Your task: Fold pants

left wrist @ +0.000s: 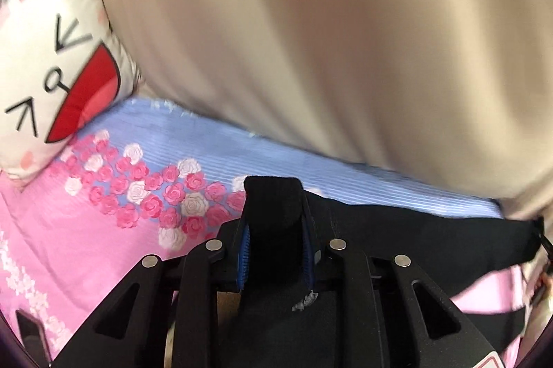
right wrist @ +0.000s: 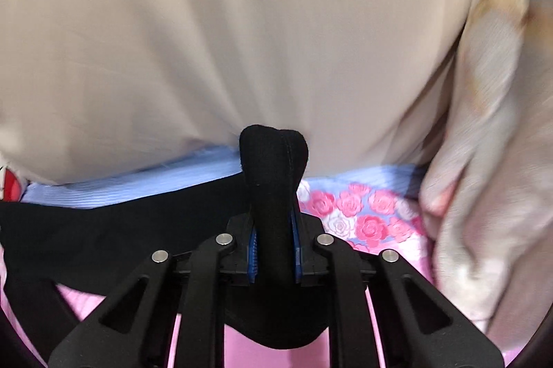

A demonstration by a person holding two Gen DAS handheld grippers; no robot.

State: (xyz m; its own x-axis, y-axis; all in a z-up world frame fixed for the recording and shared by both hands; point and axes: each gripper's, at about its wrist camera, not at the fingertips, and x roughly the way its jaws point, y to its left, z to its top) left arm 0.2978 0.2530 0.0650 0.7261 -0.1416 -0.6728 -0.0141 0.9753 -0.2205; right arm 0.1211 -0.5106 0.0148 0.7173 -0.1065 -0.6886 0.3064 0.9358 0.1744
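Evidently early on, both the left gripper (left wrist: 274, 229) and right gripper (right wrist: 273, 229) are clenched on one edge of the black pants (left wrist: 432, 240) — stretched between them just above the floral bed (left wrist: 69, 229) — no fold shows yet, so the folding remains.

Beige curtain (left wrist: 311, 39) fills backdrop, hanging in soft folds. Bed (left wrist: 69, 247) below, sheet pink with rose print, pale blue striped band along far edge. Cartoon-face pillow (left wrist: 52, 64) at left, against curtain. Light warm, even.
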